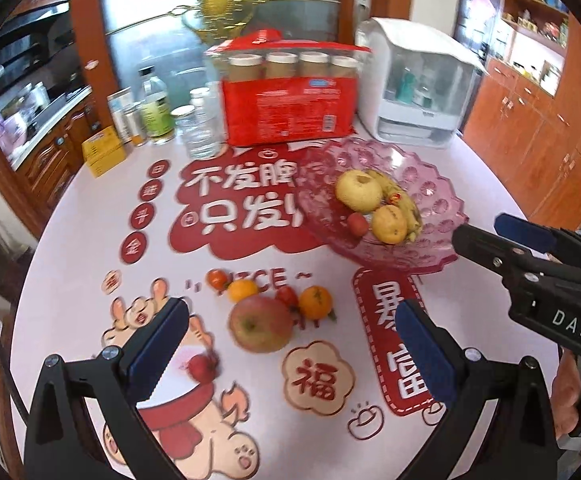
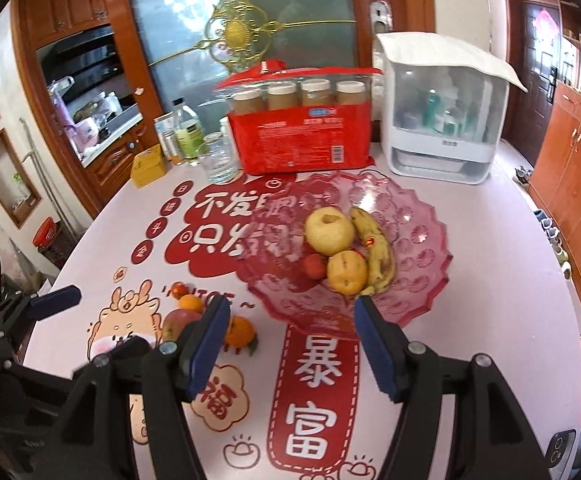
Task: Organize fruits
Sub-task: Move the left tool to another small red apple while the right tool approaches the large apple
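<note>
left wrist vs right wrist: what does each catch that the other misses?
Left wrist only: the small red fruit lying nearest the left gripper, and the whole red apple.

Right wrist only: a phone at the lower right edge.

Both: the pink bowl, the banana, the oranges, and the open right gripper.

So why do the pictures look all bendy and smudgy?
Both wrist views are fisheye, so the table edge and cabinets curve, with black corners. In the left view, motion blur smears the red apple and the jar pack. In the right view, the pink bowl is a bit soft.
</note>
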